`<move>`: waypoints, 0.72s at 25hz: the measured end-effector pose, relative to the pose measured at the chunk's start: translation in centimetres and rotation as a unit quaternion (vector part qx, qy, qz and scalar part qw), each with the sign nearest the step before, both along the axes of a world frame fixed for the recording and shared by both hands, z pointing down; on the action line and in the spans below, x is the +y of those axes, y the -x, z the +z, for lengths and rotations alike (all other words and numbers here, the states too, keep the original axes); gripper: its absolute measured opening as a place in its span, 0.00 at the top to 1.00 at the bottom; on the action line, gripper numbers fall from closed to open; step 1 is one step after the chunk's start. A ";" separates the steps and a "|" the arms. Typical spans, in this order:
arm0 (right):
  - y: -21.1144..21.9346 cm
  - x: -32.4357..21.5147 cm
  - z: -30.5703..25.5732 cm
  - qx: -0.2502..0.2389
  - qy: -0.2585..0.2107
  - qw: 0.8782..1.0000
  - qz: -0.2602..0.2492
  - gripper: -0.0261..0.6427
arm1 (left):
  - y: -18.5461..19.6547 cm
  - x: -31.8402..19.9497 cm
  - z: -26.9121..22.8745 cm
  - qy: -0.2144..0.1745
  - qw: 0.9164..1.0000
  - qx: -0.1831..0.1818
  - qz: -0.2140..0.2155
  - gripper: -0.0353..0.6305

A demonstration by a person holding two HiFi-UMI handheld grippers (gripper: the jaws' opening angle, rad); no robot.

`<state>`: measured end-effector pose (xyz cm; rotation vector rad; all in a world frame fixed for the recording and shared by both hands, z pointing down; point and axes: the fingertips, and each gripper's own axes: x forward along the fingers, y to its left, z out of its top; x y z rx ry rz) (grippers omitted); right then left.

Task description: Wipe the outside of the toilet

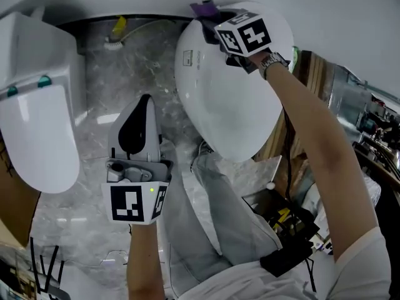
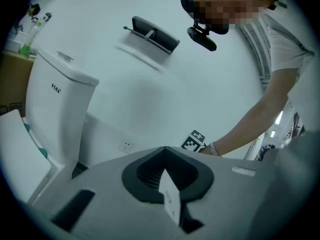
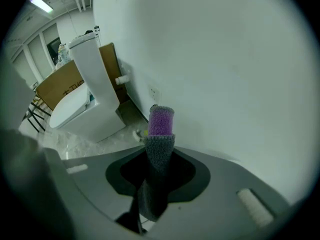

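The right hand-held gripper (image 1: 212, 20), clenched on a purple-tipped grey knitted cloth (image 3: 160, 149), may scrape the glossy white ceramic toilet (image 1: 231, 105) if tilted.

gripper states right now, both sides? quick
Left gripper: closed, holding nothing.
Right gripper: closed on the grey and purple cloth.

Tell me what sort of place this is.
Likely a workshop or showroom mock-up, not a home bathroom: a white toilet and a second toilet share a marble-look floor, with a cardboard box behind one.
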<state>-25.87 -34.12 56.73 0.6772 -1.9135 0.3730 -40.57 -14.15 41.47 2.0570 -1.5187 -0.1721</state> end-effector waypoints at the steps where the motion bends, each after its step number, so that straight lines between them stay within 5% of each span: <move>1: -0.3 0.4 0.5 0.008 0.004 1.000 -0.003 0.82 | 0.1 -0.1 0.2 0.002 1.000 0.003 0.001 0.94; 18: -0.8 2.6 2.3 0.007 -0.007 1.000 -0.011 0.82 | -2.2 0.5 0.3 0.003 1.000 -0.017 -0.002 0.94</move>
